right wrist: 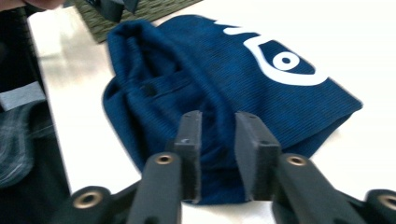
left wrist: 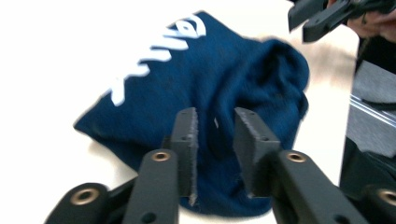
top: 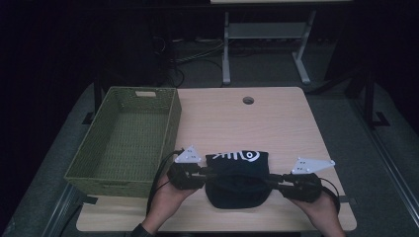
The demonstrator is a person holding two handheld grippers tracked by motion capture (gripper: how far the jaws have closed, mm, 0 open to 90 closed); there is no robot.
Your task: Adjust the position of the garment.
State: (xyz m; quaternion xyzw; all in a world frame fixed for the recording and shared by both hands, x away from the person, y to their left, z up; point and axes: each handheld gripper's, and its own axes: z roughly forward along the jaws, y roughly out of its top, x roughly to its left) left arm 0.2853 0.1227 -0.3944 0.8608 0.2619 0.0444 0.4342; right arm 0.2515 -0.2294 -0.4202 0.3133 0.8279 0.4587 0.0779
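I note a navy ribbed-knit cloth cap (right wrist: 215, 88), matt; basket (top: 126, 136) at nine o'clock, coarse woven wicker; table (top: 276, 123), smooth pale wood laminate.

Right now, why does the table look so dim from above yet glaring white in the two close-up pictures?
High view: dim overall, with a near-black background, a tan table and a cap that looks almost black. Left gripper view: the table is blown out to white, the cap reads navy, and its far edge is smeared. Right gripper view: the same white glare, with soft focus on the cap.
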